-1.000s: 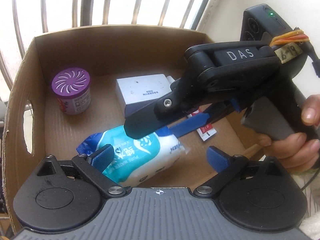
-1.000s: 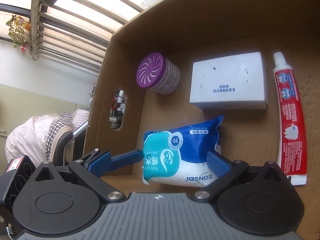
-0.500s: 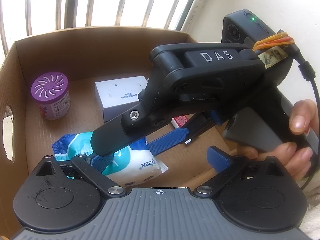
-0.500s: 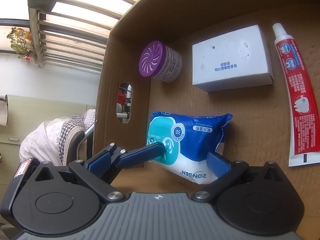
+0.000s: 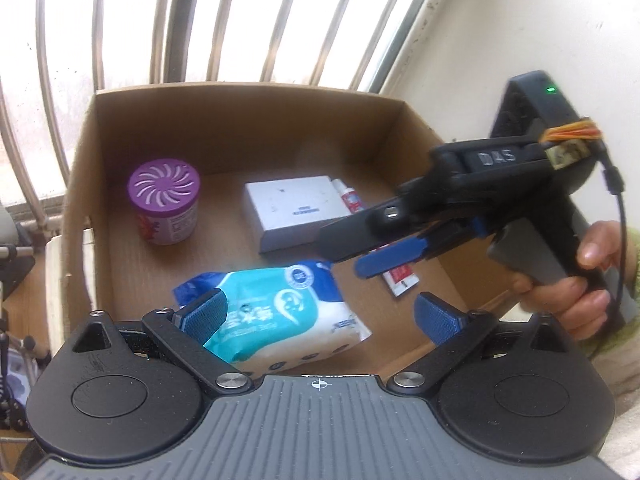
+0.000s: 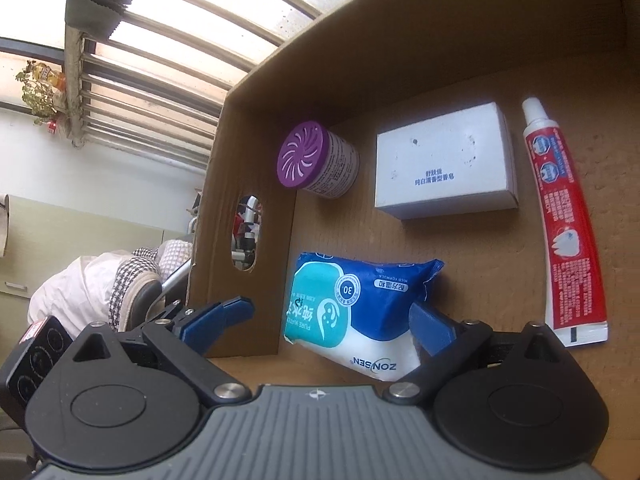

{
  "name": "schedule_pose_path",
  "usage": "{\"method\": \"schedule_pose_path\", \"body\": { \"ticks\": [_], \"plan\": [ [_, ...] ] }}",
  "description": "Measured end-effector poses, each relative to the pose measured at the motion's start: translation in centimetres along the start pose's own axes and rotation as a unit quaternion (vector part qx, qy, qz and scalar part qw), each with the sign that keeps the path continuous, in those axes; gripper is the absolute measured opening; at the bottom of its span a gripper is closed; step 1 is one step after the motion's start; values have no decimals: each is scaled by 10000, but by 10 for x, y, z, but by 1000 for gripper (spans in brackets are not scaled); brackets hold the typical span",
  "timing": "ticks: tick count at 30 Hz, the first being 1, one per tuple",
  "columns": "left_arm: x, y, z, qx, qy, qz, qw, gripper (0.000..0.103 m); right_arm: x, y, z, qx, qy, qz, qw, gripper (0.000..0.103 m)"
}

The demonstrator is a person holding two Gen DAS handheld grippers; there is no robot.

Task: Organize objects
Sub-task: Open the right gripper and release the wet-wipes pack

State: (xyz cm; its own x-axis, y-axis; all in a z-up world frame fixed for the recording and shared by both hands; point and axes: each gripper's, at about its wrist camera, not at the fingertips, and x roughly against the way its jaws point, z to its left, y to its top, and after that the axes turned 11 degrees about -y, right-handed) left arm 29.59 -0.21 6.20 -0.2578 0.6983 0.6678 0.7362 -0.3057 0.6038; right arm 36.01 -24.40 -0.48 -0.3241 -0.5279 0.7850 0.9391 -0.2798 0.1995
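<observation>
I am holding the right gripper point(image 6: 332, 320) low in the right wrist frame, its blue jaws spread but just now closing in a little, with nothing pinched; the soft blue-and-teal plastic pack of wet wipes point(image 6: 360, 312) is lying partly between them, at the lower centre of the brown cardboard box point(image 6: 440, 40). My left gripper point(image 5: 320, 316) is hanging open too, at the bottom of its own frame, above the same pack. Upper left in the box, a purple-lidded round can point(image 6: 316, 164) is standing upright; a white rectangular carton point(image 6: 444, 164) is lying just right of it, and a red-and-white toothpaste tube point(image 6: 564, 232) is running down the right side. I am judging the pack light, squashy and slick, so I would be gripping across its fat middle rather than the crimped ends, squeezing gently.
</observation>
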Motion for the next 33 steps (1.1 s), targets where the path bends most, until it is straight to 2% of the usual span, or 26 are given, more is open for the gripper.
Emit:
{"method": "schedule_pose_path", "body": {
  "ticks": [1,4,6,11,16,23,26,33],
  "plan": [
    [1,1,2,21,13,64,10000,101,3,0,0,51,-28,-54,10000,95],
    [-2,8,15,160,-93,356,9992,100,8,1,-2,230,-193,-108,9995,82],
    [-5,11,19,316,-168,525,9980,100,3,1,-6,284,-303,69,9991,67],
    [-20,17,23,656,-423,1026,9917,99,-15,1,-14,396,-526,542,9964,53],
    [-37,16,23,799,-377,1354,9868,99,-27,3,-12,525,-519,809,9940,51],
    [-35,17,29,836,-216,1428,9860,99,-39,2,-10,684,-506,1097,9903,51],
    [-37,16,36,973,-297,1504,9834,99,-40,2,-7,769,-493,1152,9891,51],
    [-38,16,41,1180,-432,1406,9821,102,-44,-1,-1,940,-506,1119,9880,52]
  ]
}}
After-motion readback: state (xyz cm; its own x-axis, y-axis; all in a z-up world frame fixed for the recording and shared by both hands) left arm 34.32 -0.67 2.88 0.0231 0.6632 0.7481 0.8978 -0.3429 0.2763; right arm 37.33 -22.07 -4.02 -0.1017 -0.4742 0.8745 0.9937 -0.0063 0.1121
